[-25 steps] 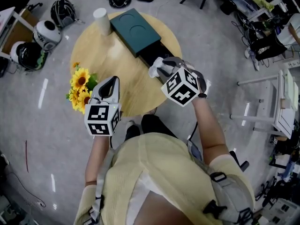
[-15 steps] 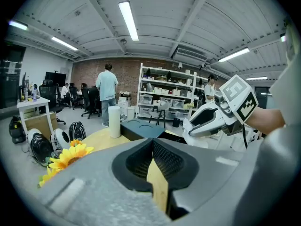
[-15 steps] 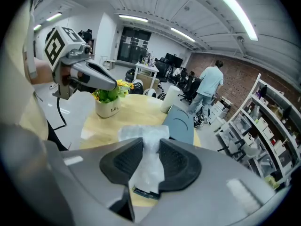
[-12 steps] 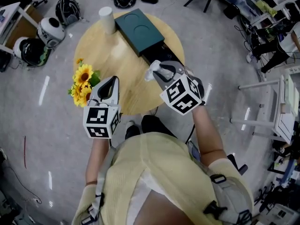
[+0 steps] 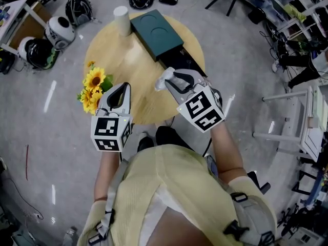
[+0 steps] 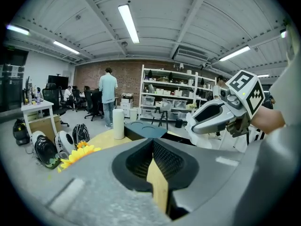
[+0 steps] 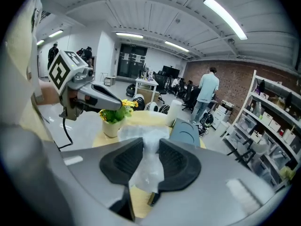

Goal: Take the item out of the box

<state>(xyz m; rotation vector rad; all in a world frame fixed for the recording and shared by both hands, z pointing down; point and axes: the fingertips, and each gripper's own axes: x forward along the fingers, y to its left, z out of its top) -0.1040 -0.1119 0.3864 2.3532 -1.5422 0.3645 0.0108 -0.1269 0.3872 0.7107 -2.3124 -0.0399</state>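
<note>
**Bag is out of the box**

The right gripper (image 5: 173,82) is squeezing a clear plastic bag (image 5: 160,82). It holds the bag up over the round table (image 5: 128,60), near the right edge, just in front of the box's open drawer (image 5: 182,65). The green box (image 5: 156,35) sits at the far edge. The left gripper (image 5: 119,94) is closed with nothing in it, near the sunflowers (image 5: 95,83) at the left edge.
</note>
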